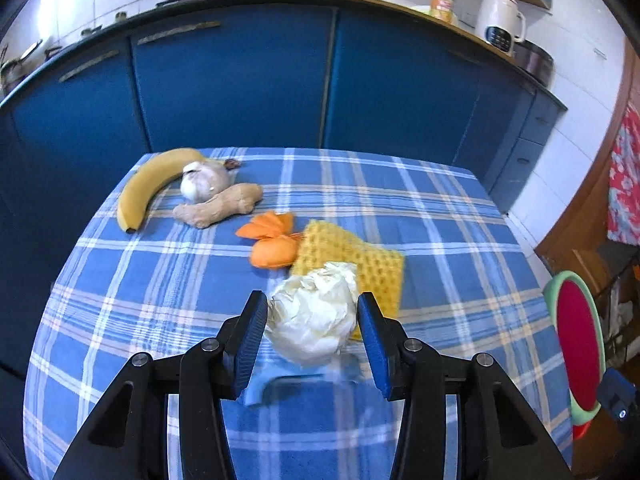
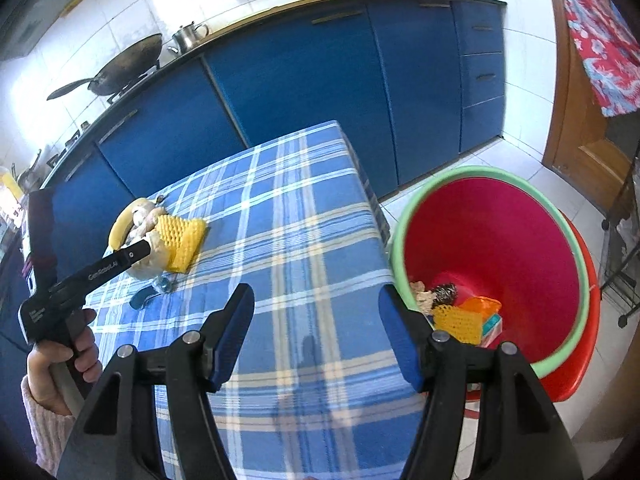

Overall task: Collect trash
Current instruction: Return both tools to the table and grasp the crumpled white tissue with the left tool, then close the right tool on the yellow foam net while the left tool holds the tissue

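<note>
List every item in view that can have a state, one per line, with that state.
left gripper: jaws closed on the crumpled paper wad
crumpled paper wad: gripped, above the tablecloth
right gripper: jaws open, nothing between them
bin: open, trash at its bottom
yellow foam net: lying on the table
banana: unpeeled, on the table
cabinet doors: closed

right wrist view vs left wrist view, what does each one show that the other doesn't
Only the right wrist view shows the inside of the red bin with trash already in it, and the hand holding the left gripper. Only the left wrist view shows the crumpled white paper between the left gripper's fingers, plus the orange peel. Both show the plaid tablecloth, banana, ginger and yellow foam net.
</note>
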{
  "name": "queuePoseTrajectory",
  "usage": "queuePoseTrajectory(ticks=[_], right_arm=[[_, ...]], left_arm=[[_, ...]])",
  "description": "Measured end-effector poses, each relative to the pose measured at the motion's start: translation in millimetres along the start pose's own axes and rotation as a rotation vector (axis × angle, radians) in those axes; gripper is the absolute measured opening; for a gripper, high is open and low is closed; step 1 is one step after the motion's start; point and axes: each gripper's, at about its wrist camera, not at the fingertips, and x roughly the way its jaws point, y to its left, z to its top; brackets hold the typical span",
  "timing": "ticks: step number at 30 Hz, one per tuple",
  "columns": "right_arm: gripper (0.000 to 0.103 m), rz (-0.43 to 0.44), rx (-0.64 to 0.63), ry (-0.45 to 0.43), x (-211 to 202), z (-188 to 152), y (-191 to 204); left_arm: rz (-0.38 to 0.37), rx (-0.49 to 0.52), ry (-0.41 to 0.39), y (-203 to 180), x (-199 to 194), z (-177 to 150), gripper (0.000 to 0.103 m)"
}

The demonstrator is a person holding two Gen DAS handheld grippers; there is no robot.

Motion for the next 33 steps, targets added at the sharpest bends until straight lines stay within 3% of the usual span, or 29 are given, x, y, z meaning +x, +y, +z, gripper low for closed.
queuePoseTrajectory(ticks=[16, 26, 33], right_arm=[[0.066, 0.024, -0.047, 0.043, 26, -1, 32], [0.066, 0.069, -0.09, 0.044, 30, 0, 67], [0.066, 0.106, -0.122, 0.054, 39, 1, 99]], left_arm=[[-0.125, -0.116, -0.041, 34, -4, 0, 0.027], [-0.124, -0.186, -0.135, 77, -51, 1, 0.027], [-0.084, -0.215, -0.145, 107, -66, -2, 0.027]])
